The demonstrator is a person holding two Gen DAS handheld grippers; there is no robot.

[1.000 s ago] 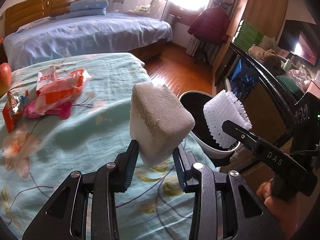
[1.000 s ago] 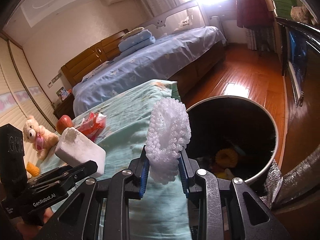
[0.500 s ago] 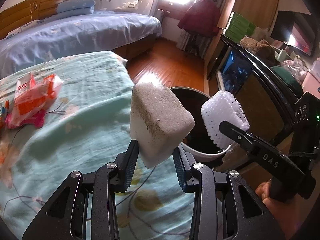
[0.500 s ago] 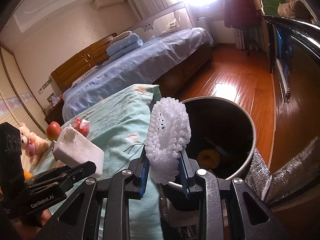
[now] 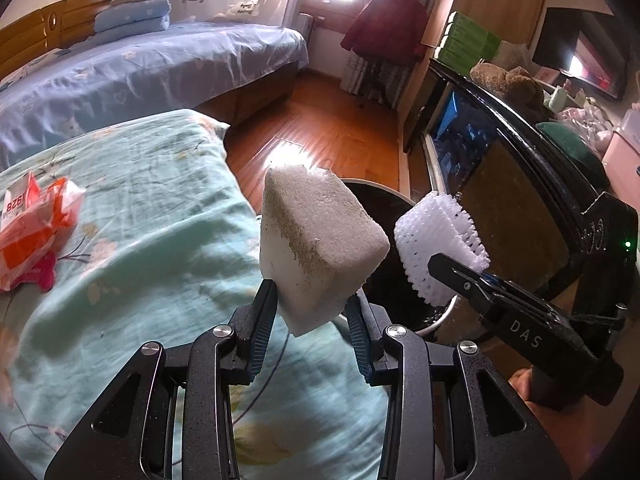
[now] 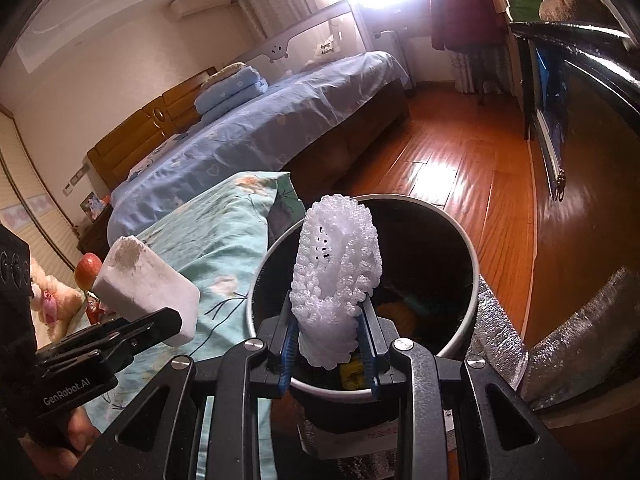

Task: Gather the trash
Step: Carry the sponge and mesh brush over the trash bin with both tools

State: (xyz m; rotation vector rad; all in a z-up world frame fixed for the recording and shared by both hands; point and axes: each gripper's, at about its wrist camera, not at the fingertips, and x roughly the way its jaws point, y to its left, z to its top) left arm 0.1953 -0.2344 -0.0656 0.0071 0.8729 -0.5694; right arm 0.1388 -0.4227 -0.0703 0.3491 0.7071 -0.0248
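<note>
Both tongs pinching trash at the bin.
Left tongs (image 5: 312, 312) gripping foam block (image 5: 316, 244) beside bin (image 6: 472, 264); right tongs (image 6: 330, 344) squeezing foam net (image 6: 336, 280) over it; bin contents dark, unclear.

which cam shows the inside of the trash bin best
The right wrist view: it looks down into the trash bin, its round rim mostly in sight and scraps at the bottom. The left wrist view shows only a strip of rim and dark interior behind the foam block.
</note>
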